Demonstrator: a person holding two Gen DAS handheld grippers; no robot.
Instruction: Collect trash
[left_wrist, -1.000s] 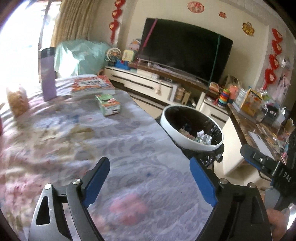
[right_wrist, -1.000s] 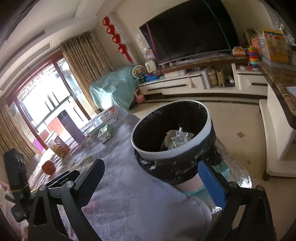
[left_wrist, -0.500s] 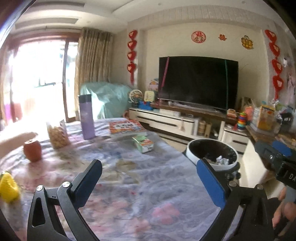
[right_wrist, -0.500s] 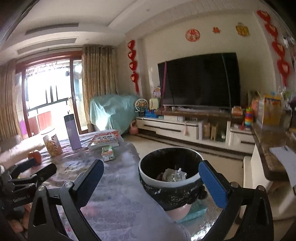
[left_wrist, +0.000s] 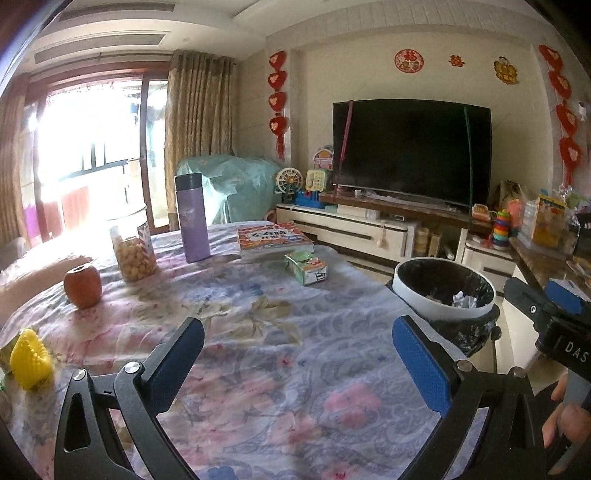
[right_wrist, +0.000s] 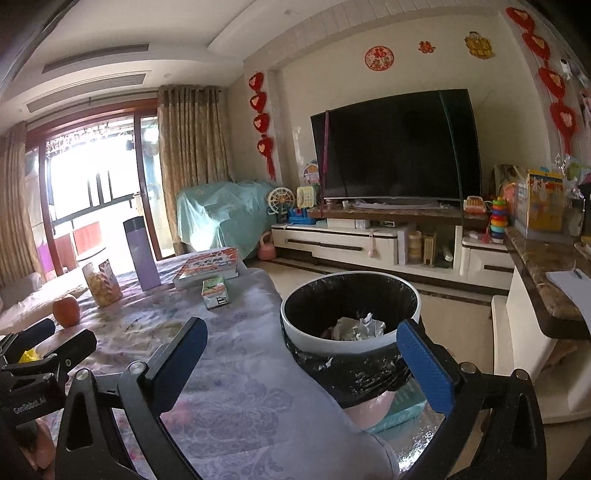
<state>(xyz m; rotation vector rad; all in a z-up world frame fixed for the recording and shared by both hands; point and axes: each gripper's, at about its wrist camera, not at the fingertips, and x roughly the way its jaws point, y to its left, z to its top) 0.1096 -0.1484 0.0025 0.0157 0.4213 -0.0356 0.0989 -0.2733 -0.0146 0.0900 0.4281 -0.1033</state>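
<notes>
A white-rimmed trash bin (left_wrist: 441, 314) (right_wrist: 332, 341) with a black liner stands beside the table's right edge; crumpled paper (left_wrist: 463, 299) (right_wrist: 360, 326) lies inside it. On the floral tablecloth (left_wrist: 258, 332) sit a small green carton (left_wrist: 306, 267) (right_wrist: 214, 291) and a yellow object (left_wrist: 29, 360) at the near left. My left gripper (left_wrist: 297, 332) hovers open over the cloth, with nothing between its blue pads. My right gripper (right_wrist: 301, 328) is open too, near the table's corner, its right pad in front of the bin's rim.
An apple (left_wrist: 83, 286), a snack jar (left_wrist: 133, 251), a purple flask (left_wrist: 192, 218) and a book (left_wrist: 273, 238) stand on the far half of the table. A stone counter (right_wrist: 535, 280) lies right of the bin, a TV unit (right_wrist: 369, 240) behind.
Both views have tilted up from looking down at the cloth and bin to a more level look across the room. The left gripper's jaws have spread a little wider. The bin now looks farther off.
</notes>
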